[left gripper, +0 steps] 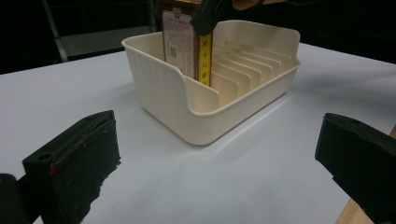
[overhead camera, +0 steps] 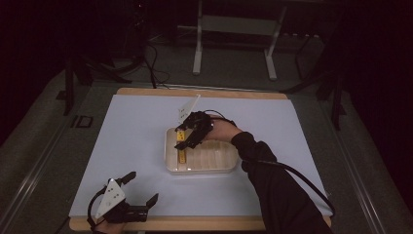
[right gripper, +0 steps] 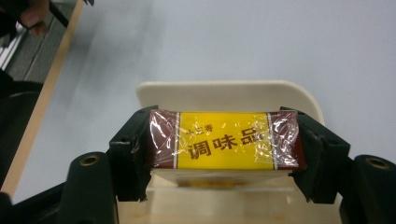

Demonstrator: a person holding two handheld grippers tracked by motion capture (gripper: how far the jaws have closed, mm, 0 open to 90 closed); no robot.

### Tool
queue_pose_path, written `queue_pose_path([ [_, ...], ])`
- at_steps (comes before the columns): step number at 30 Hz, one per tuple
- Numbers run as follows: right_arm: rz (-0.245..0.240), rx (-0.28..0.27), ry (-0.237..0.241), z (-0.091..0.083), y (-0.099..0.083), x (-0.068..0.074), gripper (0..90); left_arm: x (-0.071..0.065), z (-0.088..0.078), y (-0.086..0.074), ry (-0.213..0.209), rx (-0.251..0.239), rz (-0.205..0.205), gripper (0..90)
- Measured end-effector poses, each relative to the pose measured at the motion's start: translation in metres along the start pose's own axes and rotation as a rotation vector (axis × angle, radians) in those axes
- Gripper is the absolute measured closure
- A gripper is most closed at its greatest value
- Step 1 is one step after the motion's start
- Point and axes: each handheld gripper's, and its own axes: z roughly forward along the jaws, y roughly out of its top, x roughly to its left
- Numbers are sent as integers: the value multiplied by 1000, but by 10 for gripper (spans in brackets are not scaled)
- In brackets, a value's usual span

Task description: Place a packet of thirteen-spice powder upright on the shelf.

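The right tongs are clamped across the short ends of a film-wrapped seasoning box, held upright in the leftmost slot of the cream divider tray mid-desk. It looks light and stiff, probably cardboard; the film is slick, so grip the flat ends squarely. The left tongs stand apart, empty, near the desk's near-left edge

Cream slotted tray; seasoning box yellow with maroon ends and red-brown lettering; white tabletop sheet, black jaws.
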Motion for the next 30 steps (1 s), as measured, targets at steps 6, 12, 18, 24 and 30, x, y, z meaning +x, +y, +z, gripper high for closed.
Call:
queue_pose_path([
  [6, 8, -74, -12, 5, -7, 1, 312, 0, 0, 0, -1, -1, 2, 0],
  [12, 0, -79, -13, 12, -14, 2, 312, 0, 0, 0, -2, -4, 2, 0],
  [18, 31, -103, 3, 14, -22, -1, 306, -1, 0, 0, -4, -1, 2, 0],
  [24, -11, -83, 15, 14, -17, 6, 120, 0, 1, 0, -3, -1, 0, 0],
  [30, 38, -70, -4, 3, -9, 5, 108, 0, 1, 0, -3, 0, 0, 0],
])
